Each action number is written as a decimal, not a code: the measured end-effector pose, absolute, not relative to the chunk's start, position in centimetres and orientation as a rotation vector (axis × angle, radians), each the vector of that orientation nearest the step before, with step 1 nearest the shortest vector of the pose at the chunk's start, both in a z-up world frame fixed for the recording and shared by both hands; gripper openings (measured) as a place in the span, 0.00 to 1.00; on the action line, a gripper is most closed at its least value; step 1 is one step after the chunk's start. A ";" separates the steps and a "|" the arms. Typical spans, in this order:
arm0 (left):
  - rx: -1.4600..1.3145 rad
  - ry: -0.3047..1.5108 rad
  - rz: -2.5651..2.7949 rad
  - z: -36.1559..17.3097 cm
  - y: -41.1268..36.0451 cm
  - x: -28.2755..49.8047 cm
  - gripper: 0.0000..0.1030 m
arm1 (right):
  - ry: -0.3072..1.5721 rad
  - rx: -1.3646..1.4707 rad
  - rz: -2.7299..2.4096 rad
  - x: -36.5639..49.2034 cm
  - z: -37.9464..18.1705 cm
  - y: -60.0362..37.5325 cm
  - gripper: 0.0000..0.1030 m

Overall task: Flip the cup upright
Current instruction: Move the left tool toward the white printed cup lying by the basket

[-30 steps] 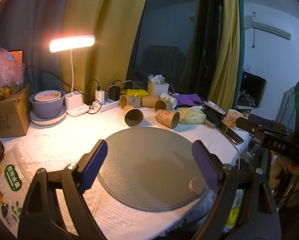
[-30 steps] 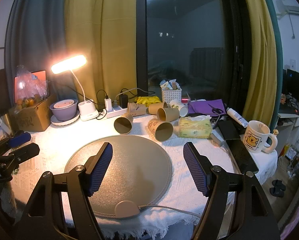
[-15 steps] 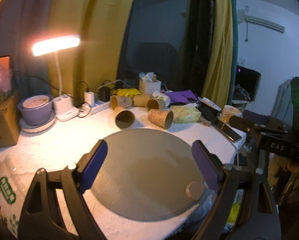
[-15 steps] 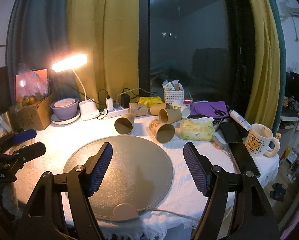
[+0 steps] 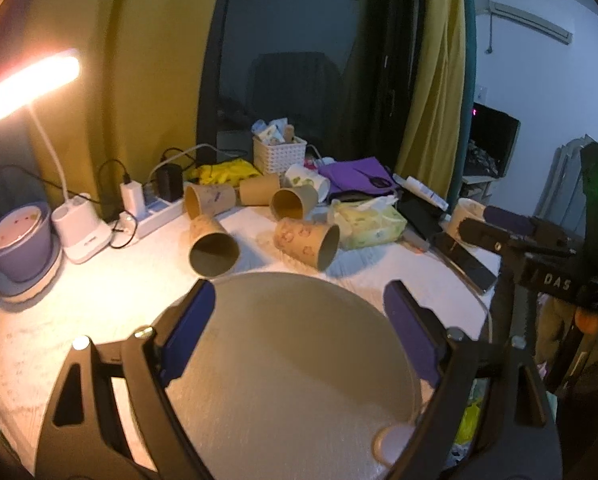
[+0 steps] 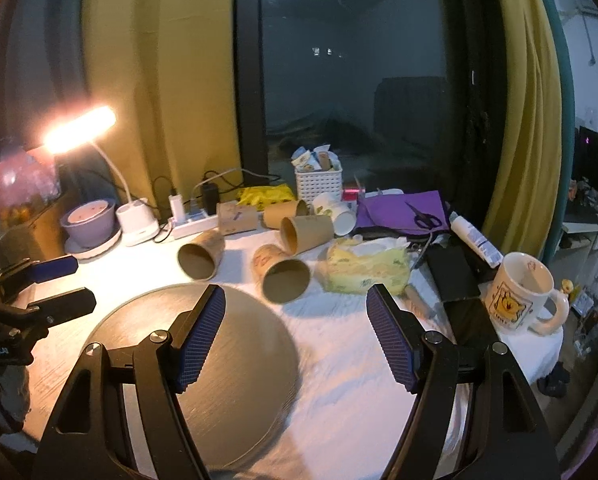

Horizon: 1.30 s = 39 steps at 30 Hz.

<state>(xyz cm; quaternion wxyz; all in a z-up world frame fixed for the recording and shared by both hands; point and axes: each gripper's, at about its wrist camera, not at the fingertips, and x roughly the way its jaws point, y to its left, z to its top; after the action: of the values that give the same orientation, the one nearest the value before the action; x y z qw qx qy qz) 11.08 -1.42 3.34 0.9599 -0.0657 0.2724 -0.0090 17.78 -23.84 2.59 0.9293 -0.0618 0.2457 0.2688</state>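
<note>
Several brown paper cups lie on their sides on the white tablecloth behind a round grey mat (image 5: 291, 360). The two nearest cups are a plain one (image 5: 211, 246) (image 6: 201, 255) and a printed one (image 5: 307, 242) (image 6: 281, 274). My left gripper (image 5: 299, 312) is open and empty above the mat, short of the cups. My right gripper (image 6: 295, 320) is open and empty, just in front of the printed cup. Each gripper shows in the other's view: the right one (image 5: 511, 236), the left one (image 6: 43, 288).
A lit desk lamp (image 5: 31, 76), a purple bowl (image 5: 17, 240) and a power strip (image 5: 155, 216) stand at the back left. A tissue pack (image 6: 367, 266), a white basket (image 6: 319, 184), a phone (image 6: 451, 272) and a white mug (image 6: 519, 292) lie to the right.
Both grippers have moved forward toward the cups, which now look larger and closer. The right gripper has also shifted right, off the mat's centre. Both stay open.
</note>
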 end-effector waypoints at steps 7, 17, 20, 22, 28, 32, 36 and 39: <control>-0.130 0.601 -0.053 3.1 -2.1 16.1 0.85 | 0.523 -0.122 0.551 22.3 2.4 -24.4 0.74; -0.125 0.651 -0.093 3.0 -2.8 24.0 0.85 | 0.543 -0.097 0.537 28.7 1.6 -25.0 0.74; -0.110 0.651 -0.097 2.9 -2.9 26.6 0.85 | 0.556 -0.102 0.534 30.8 1.4 -24.8 0.74; -0.116 0.662 -0.099 2.6 -2.7 28.1 0.85 | 0.568 -0.110 0.532 32.1 1.3 -24.6 0.74; -0.144 0.701 -0.110 1.7 -2.0 33.2 0.85 | 0.579 -0.125 0.518 36.2 1.0 -24.2 0.74; -0.154 0.735 -0.118 1.1 -1.7 36.2 0.85 | 0.580 -0.107 0.503 39.0 1.1 -23.9 0.74; -0.202 0.789 -0.119 0.4 -1.2 39.6 0.85 | 0.600 -0.097 0.492 41.8 0.9 -23.2 0.74; -0.226 0.799 -0.121 0.4 -1.3 41.8 0.85 | 0.611 -0.091 0.480 43.9 0.9 -22.8 0.74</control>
<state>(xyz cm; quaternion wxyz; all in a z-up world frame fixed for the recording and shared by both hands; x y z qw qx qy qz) 41.77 -1.28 0.45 0.9134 -0.1095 0.3878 -0.0586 43.89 -22.82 0.90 0.9245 -0.0444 0.2977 0.2339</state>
